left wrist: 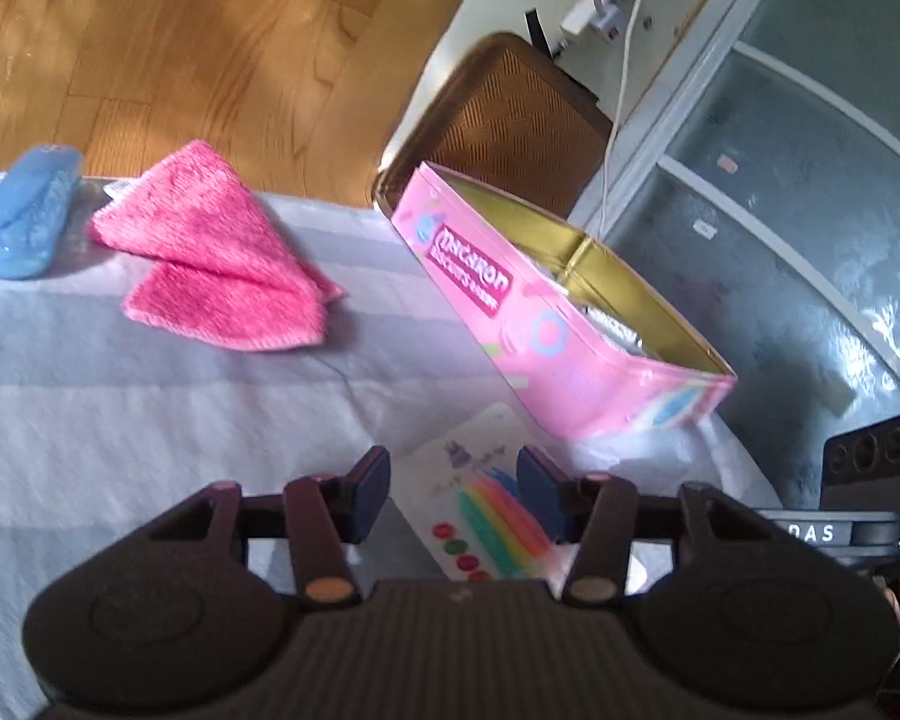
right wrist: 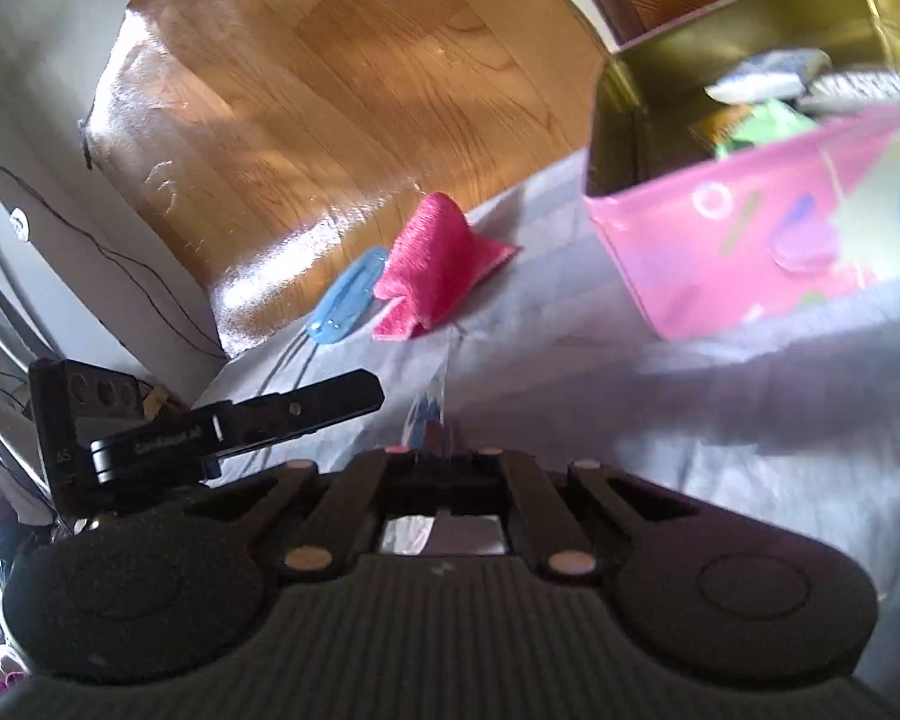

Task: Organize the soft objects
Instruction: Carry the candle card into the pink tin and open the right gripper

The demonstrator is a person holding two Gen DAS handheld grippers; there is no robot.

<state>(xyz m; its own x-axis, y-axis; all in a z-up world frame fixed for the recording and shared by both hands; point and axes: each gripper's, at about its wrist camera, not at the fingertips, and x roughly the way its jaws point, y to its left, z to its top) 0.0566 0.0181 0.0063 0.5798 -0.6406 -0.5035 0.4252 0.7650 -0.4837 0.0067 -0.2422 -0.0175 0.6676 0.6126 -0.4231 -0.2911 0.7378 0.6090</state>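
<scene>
A folded pink cloth [left wrist: 216, 258] lies on the white-covered table, also in the right wrist view [right wrist: 435, 267]. A pink tin box [left wrist: 564, 330] with a gold inside stands open to its right and holds several soft items [right wrist: 762, 81]. My left gripper [left wrist: 453, 492] is open and empty, hovering over a pack of coloured candles [left wrist: 486, 516]. My right gripper [right wrist: 435, 450] is shut on the edge of that thin plastic pack [right wrist: 429, 414], low over the table in front of the tin [right wrist: 750, 228].
A light blue case [left wrist: 24, 222] lies left of the cloth, near the table's far edge. A brown woven chair [left wrist: 510, 120] stands behind the tin. Wooden floor lies beyond the table. A glass-fronted cabinet [left wrist: 810, 180] is at the right.
</scene>
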